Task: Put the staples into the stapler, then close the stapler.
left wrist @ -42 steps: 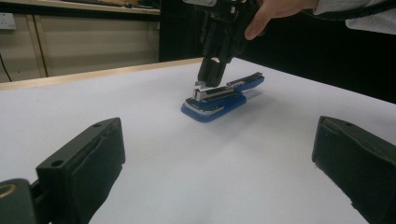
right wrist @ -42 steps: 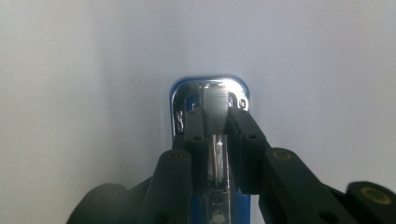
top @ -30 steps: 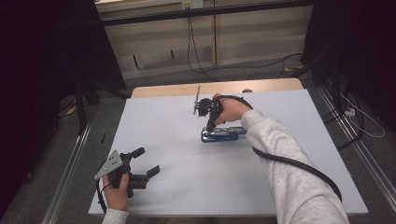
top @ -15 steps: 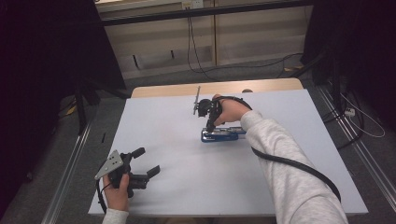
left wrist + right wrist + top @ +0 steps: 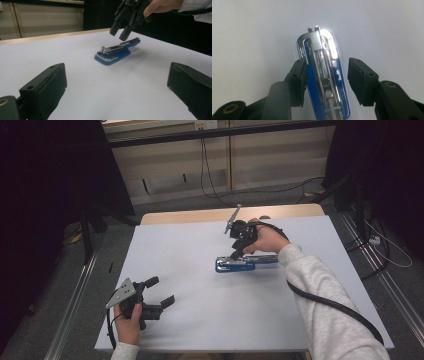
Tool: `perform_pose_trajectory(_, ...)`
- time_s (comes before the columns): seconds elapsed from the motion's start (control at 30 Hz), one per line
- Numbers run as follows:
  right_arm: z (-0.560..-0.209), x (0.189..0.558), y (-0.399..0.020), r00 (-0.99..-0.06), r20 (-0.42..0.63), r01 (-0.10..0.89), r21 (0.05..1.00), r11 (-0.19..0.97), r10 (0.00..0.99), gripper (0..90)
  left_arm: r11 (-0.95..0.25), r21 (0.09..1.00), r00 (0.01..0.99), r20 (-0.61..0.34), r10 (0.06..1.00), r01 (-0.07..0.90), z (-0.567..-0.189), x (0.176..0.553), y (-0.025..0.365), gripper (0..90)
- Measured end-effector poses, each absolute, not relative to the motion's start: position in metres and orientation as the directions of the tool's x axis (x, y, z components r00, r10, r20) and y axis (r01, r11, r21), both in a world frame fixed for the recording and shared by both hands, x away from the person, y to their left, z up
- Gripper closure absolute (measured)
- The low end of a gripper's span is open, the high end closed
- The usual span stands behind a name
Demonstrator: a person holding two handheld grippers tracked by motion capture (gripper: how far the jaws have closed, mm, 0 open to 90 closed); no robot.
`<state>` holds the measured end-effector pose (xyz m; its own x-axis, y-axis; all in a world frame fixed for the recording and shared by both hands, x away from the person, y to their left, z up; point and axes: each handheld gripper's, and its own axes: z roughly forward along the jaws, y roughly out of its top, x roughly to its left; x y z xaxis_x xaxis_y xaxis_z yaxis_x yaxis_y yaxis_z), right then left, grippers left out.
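Blue stapler point(image 5: 245, 262): lay flat on the white table point(image 5: 200, 320), a little right of the middle and toward the far half, its long axis running across the table. Its top was swung open, so the metal staple channel point(image 5: 320, 53) showed along the blue base.
Right gripper point(image 5: 239, 251): hung over the stapler, pointing down at it. In the right gripper view its jaws stood moderately apart with the stapler's body between them; one pad point(image 5: 298, 80) sat at the stapler's edge, the other point(image 5: 362, 80) stood clear of it with bare table showing in the gap. In the left gripper view the tips point(image 5: 121, 30) appeared just above the stapler, apart from it.
Right hand point(image 5: 267, 237): wrapped the gripper from the far side, a grey sleeve point(image 5: 325, 300) and black cable point(image 5: 335, 307) trailing back to the near right corner.
Left gripper point(image 5: 160, 292): was held low near the near-left corner, jaws spread wide and holding nothing, well apart from the stapler.
Left hand point(image 5: 130, 317): sat just inside the table's near edge.
Open room: bare white surface lay between the two grippers, along the whole left side, and to the right of the stapler up to the right edge.
Far edge: a wooden strip point(image 5: 200, 215) showed beyond the white surface, near the right hand.
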<state>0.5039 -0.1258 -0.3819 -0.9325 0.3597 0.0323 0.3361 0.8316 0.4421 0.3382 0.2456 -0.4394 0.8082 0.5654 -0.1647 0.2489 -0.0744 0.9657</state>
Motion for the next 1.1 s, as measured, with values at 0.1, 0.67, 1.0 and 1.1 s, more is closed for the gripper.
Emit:
perform_pose_trajectory(0.1, -0.383, 0.499, -0.141, -0.909, 0.050, 0.383, 0.485, 0.786, 0.413, 41.8, -0.079, 0.963, 0.811, -0.171, 0.560, 0.258, -0.439, 0.340, 0.242, 2.5)
perform_pose_trajectory(0.67, -0.393, 0.466, -0.194, -0.807, 0.077, 0.500, 0.619, 0.606, 0.586, 12.6, -0.127, 0.937, 0.809, -0.207, 0.550, 0.325, -0.439, 0.348, 0.223, 2.4)
perform_pose_trajectory(1.0, -0.404, 0.441, -0.221, -0.757, 0.072, 0.533, 0.643, 0.551, 0.649, 11.8, -0.146, 0.926, 0.797, -0.211, 0.566, 0.349, -0.440, 0.365, 0.201, 2.3)
perform_pose_trajectory(1.1, -0.406, 0.435, -0.227, -0.739, 0.064, 0.541, 0.649, 0.535, 0.670, 11.8, -0.148, 0.923, 0.793, -0.214, 0.571, 0.355, -0.441, 0.370, 0.197, 2.4)
